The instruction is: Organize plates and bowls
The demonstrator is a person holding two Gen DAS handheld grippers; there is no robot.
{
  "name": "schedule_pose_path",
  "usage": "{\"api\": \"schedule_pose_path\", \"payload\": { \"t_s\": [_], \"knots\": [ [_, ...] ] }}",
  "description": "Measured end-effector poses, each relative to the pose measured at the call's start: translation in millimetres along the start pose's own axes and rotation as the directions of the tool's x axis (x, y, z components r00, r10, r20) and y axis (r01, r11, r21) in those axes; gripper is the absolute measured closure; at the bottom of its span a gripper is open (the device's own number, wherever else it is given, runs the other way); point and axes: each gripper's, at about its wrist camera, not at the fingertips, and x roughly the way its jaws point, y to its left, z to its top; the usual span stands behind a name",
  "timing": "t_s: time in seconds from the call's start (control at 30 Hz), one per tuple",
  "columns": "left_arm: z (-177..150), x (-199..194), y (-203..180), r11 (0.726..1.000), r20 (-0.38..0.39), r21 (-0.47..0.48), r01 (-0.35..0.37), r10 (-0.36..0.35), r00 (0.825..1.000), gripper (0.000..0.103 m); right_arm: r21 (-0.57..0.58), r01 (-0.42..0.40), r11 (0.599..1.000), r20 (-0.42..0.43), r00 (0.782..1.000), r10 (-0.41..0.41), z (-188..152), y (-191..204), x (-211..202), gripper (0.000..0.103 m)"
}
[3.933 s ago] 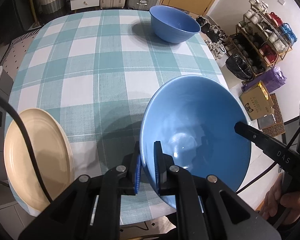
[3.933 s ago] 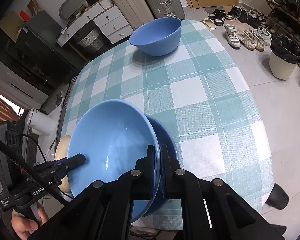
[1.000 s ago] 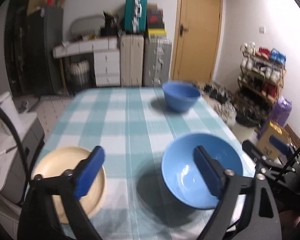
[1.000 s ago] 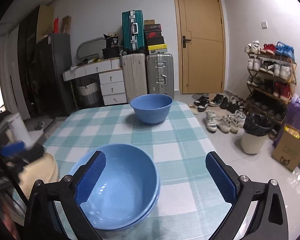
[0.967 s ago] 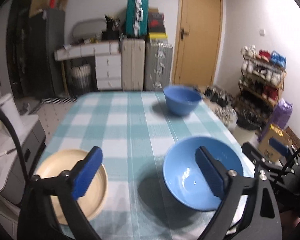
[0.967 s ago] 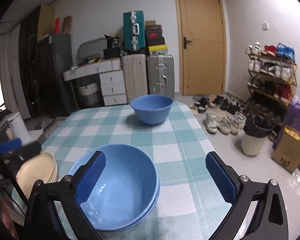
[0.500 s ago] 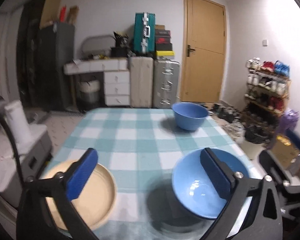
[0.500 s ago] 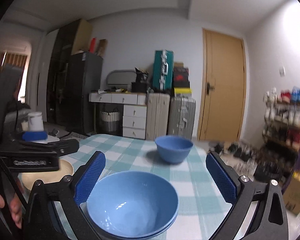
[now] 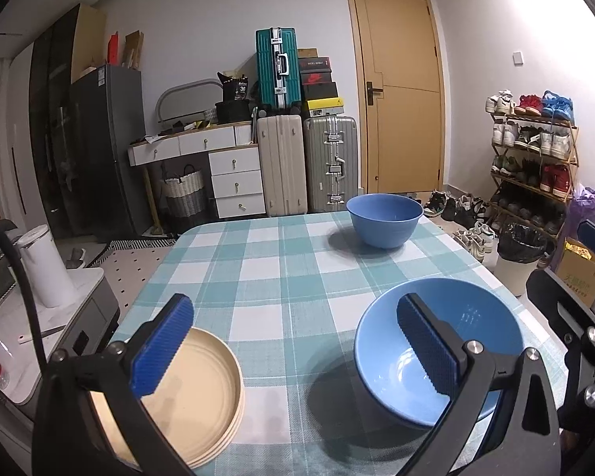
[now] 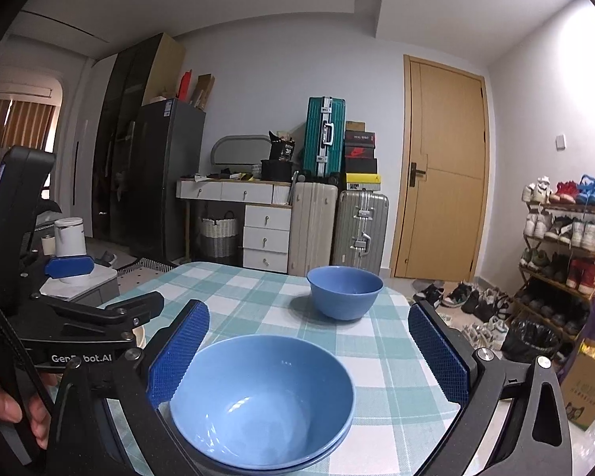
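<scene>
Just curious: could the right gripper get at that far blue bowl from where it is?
Probably yes. The right gripper is open and empty, and bare tablecloth lies between the near bowls and the far bowl.

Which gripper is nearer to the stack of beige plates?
Left. The left gripper is open directly over the beige plates; the right gripper is open over the stacked blue bowls, farther right.

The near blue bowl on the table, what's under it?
A second blue bowl: only its rim shows beneath the top bowl. The rest, and the tablecloth below, are covered.
</scene>
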Motion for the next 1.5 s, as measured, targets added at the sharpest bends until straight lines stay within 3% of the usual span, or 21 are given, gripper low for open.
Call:
{"api": "schedule_pose_path", "payload": {
  "t_s": [0.73,1.23,1.33,1.43,1.5],
  "knots": [
    [-3,0,-10,0.999,0.008,0.047,-0.013,0.013,1.000,0.000,-0.009,-0.013,1.000,-0.014,1.000,0.013,-3,4,3,0.001],
    [-5,6,-18,0.989,0.022,0.096,-0.112,0.110,0.994,0.000,0.061,0.020,0.998,-0.052,0.999,-0.017,-8,-9,11,0.001],
    [0,5,-16,0.992,0.022,0.084,-0.089,0.088,0.996,0.000,0.058,0.031,0.998,-0.045,0.999,-0.028,-7,-10,10,0.001],
    [10,8,-8,0.996,-0.014,0.053,-0.073,0.074,0.997,0.000,0.039,0.034,0.999,-0.044,0.999,-0.033,-2,-12,9,0.001],
    [24,12,4,1.000,-0.055,0.002,-0.027,0.027,0.998,0.000,0.052,0.019,0.998,-0.053,0.998,-0.016,4,-18,12,0.001]
  ]
}}
